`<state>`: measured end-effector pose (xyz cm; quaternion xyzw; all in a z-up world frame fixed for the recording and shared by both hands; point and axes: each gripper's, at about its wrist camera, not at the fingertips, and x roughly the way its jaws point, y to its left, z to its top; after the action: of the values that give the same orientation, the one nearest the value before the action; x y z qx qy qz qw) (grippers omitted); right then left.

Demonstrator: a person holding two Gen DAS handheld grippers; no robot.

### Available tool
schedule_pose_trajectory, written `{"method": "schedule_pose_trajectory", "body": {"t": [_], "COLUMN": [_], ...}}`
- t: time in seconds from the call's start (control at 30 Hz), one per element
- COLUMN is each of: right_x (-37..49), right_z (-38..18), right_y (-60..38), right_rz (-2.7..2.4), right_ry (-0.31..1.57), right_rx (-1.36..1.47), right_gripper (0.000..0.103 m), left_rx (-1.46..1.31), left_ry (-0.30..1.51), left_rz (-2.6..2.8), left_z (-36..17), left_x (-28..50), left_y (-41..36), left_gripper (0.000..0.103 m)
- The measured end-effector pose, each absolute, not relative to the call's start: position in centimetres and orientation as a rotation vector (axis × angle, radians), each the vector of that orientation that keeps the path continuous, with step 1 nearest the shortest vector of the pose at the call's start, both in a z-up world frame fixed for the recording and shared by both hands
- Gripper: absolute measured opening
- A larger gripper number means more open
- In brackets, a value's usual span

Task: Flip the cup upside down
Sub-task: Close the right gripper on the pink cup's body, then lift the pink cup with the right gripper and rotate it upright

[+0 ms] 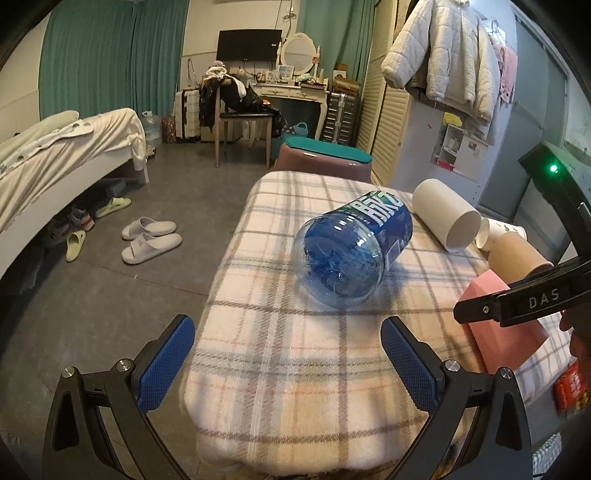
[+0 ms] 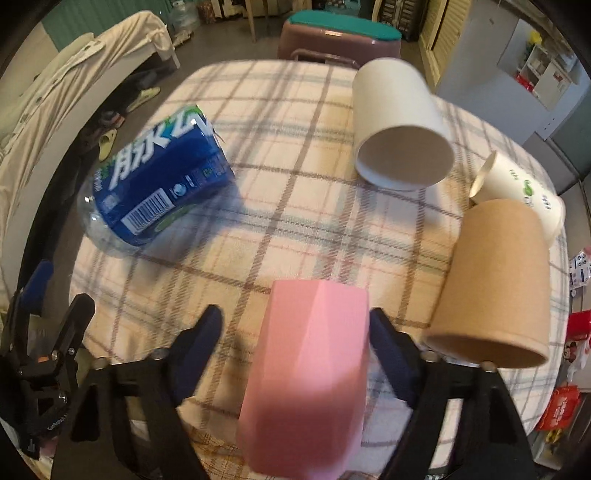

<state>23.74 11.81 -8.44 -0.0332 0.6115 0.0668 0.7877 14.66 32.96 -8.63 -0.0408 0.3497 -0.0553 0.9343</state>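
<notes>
A pink faceted cup [image 2: 310,373] lies on its side on the plaid-covered table [image 2: 280,229], between the open fingers of my right gripper [image 2: 295,332]. The right finger sits close beside the cup; the left finger stands apart from it. The pink cup also shows at the right in the left wrist view [image 1: 506,332], partly behind the right gripper's finger [image 1: 524,299]. My left gripper [image 1: 286,354] is open and empty over the near edge of the table [image 1: 295,369].
A blue-labelled plastic bottle [image 1: 351,251] lies on its side mid-table. A white paper cup [image 2: 399,129], a brown paper cup [image 2: 491,284] and a small printed cup [image 2: 524,192] lie on their sides at the right. A stool [image 2: 340,33] stands beyond the table.
</notes>
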Motion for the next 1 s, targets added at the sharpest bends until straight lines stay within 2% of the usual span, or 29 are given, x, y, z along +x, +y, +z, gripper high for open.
{"method": "schedule_pose_trajectory", "body": {"t": [0.23, 0.63, 1.0], "right_x": [24.5, 22.2, 19.2], "right_z": [-8.6, -4.5, -0.4], "right_y": [11.5, 11.0, 11.3], "right_rz": [0.132, 0.213, 0.174], "right_ry": [1.322, 1.167, 0.766], "right_rx": [-0.063, -0.044, -0.152], "right_gripper": [0.054, 0.054, 0.054], "left_rx": [-0.089, -0.085, -0.064], "left_ry": [0.727, 0.717, 0.716], "left_rz": [-0.11, -0.098, -0.09], "left_z": [-9.3, -8.8, -8.2], "left_x": [15.2, 14.7, 14.1], "left_y": [33.4, 33.4, 32.4], "left_gripper": [0.103, 0.103, 0.103]}}
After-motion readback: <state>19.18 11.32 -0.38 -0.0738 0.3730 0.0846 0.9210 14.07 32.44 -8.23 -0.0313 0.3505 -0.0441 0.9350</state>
